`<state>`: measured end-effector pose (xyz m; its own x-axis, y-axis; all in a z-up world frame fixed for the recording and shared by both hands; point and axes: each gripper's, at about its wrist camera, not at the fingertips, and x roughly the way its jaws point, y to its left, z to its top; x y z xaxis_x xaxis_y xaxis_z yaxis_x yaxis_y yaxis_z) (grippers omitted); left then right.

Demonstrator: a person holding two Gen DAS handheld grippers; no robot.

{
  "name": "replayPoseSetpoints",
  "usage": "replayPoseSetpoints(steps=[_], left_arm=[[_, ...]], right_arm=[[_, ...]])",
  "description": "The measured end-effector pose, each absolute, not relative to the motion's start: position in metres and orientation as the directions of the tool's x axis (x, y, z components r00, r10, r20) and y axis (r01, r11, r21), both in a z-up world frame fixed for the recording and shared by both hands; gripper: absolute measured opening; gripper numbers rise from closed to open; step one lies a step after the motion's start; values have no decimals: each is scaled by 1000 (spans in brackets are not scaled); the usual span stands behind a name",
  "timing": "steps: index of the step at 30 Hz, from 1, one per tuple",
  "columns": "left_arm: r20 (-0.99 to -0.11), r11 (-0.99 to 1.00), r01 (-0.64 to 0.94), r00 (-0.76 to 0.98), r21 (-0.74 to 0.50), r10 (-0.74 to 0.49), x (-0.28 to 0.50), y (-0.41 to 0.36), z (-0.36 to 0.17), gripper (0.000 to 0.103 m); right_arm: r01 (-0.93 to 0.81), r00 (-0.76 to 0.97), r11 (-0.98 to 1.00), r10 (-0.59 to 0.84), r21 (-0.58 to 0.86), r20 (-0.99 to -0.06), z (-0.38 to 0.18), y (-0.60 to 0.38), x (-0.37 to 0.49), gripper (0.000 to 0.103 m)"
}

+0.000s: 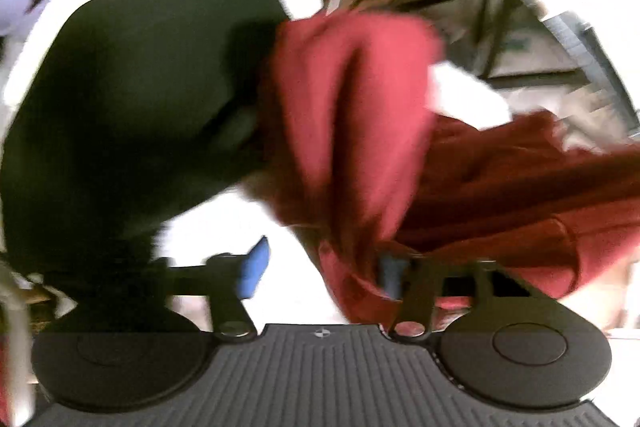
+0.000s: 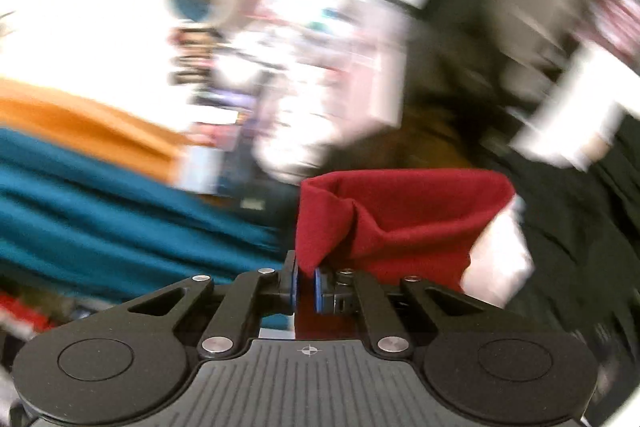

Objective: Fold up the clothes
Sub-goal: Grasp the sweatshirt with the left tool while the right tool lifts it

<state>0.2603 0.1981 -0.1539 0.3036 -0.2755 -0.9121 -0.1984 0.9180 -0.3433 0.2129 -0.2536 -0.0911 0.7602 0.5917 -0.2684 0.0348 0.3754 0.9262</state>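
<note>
Up close, the right gripper has its blue fingers almost together, pinching a corner of the red cloth, which spreads out to the right. The left gripper has its fingers a bit apart; the same cloth touches the right one and reaches up and sideways. Farther back lie a black garment and teal fabric

My right wrist view smears everything behind the red cloth; shelf clutter is unreadable. On the left wrist view, the red cloth covers one blue pad of the left gripper, so I can't tell contact. A black garment runs past the left edge.
</note>
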Motion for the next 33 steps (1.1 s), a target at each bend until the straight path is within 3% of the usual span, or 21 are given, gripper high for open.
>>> replayPoseSetpoints(steps=[2,4,8,10,13,15,16,17,21,25,28,33], left_arm=[[-874,913,-155,385,-378,-296,255,189,-123,18],[-825,926,-86,489,-369,-284,249,174,-83,12],[-692,914,39,641,-403,-333,239,147,-14,8],[-625,890,110,673,-443,-395,228,137,16,8],[-564,874,261,680,-410,-468,214,115,50,9],[-541,865,335,679,-373,-496,208,106,60,31],[-526,863,366,686,-347,-503,204,103,62,63],[-508,863,382,699,-330,-503,198,102,61,84],[-457,833,458,697,-309,-553,189,98,62,86],[-401,713,621,592,-326,-699,196,70,51,96],[-370,574,739,454,-353,-811,198,14,45,97],[-404,372,863,222,-341,-887,177,-103,44,97]], right_arm=[[-86,772,358,614,930,-165,-53,-259,217,7],[-199,773,325,632,924,-56,-17,-265,220,7],[-364,767,291,633,885,107,52,-289,212,7],[-399,770,294,622,869,143,81,-304,199,7],[-441,776,336,608,832,165,117,-322,171,6],[-466,782,369,597,804,180,139,-332,150,6],[-479,787,380,586,792,195,152,-338,136,6],[-493,792,392,572,777,214,163,-343,122,6],[-515,822,440,496,735,280,202,-370,59,6],[-492,852,516,452,701,264,234,-383,0,6],[-459,875,581,424,672,231,250,-389,-47,6],[-392,918,636,323,665,232,258,-412,-130,6]])
